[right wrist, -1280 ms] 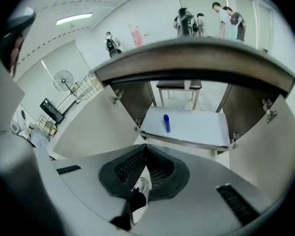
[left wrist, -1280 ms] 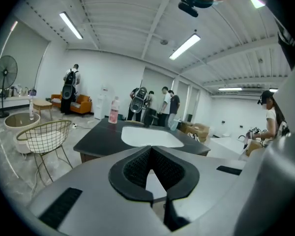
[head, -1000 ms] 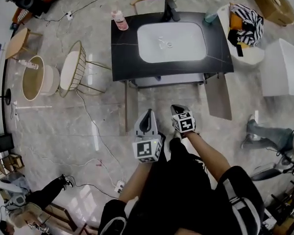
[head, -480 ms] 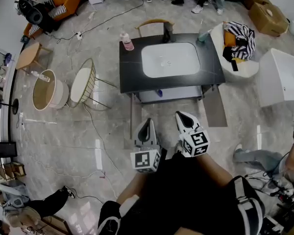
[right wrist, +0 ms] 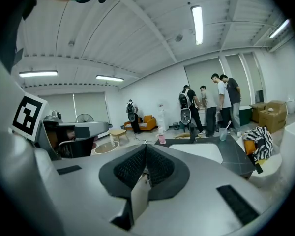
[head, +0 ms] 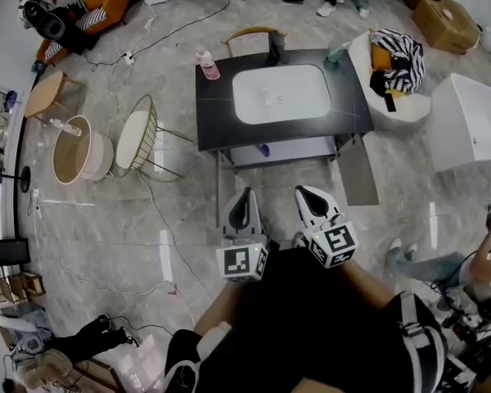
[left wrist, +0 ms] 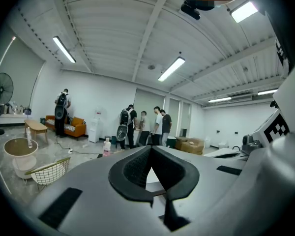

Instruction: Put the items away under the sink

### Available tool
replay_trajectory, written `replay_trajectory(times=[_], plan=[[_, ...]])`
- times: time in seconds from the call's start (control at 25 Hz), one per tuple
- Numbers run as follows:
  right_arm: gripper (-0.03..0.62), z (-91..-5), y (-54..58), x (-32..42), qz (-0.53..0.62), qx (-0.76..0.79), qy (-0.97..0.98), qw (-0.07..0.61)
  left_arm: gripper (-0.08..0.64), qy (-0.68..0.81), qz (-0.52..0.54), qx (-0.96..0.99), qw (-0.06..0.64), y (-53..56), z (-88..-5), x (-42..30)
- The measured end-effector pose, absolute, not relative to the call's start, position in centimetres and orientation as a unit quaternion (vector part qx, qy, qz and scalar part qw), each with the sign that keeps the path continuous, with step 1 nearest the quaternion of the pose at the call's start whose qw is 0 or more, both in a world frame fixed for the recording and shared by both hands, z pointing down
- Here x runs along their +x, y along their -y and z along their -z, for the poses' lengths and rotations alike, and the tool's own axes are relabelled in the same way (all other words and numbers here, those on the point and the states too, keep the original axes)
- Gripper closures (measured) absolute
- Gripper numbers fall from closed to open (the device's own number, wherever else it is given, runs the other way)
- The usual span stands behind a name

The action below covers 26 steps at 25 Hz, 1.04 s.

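The sink unit (head: 209, 121) has a black top and a white basin (head: 278, 93), and stands ahead of me on the floor. On its top are a pink bottle (head: 205, 64), a black faucet (head: 274, 49) and a cup with a toothbrush (head: 334, 54). Both cabinet doors hang open, the right door (head: 358, 174) swung out toward me. A small blue item (head: 264, 149) shows on the shelf under the basin. My left gripper (head: 245, 195) and right gripper (head: 304, 193) are held side by side, well short of the unit. Both are shut with nothing in them. The right gripper view shows the bottle (right wrist: 162, 137) and cup (right wrist: 222, 133).
A wire chair (head: 139, 133) and a round basket table (head: 75, 150) stand left of the unit. A chair with striped cloth (head: 397, 64) and a white tub (head: 475, 121) are to the right. Cables cross the floor (head: 168, 244). Several people (left wrist: 142, 127) stand behind the sink.
The sink unit sits slightly farther from me than before. My right gripper has drifted a little right and down; the left has barely moved. Both stayed shut.
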State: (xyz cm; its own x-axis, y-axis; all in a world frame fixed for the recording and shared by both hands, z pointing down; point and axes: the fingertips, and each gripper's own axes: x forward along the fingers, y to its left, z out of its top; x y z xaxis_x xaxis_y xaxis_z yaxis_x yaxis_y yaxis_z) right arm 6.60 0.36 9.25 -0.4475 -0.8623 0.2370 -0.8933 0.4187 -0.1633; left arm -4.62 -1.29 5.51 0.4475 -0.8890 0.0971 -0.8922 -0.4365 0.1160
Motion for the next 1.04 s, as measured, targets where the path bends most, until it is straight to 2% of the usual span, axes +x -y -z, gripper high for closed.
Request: replay_trajectory(times=[1.04], plan=[[0.581, -8.5, 0.3, 5.9, -0.128, 0.515, 0.846, 0.052, 0.545, 0.528, -0.010, 0.846, 0.074, 1.4, -5.4, -4.6]])
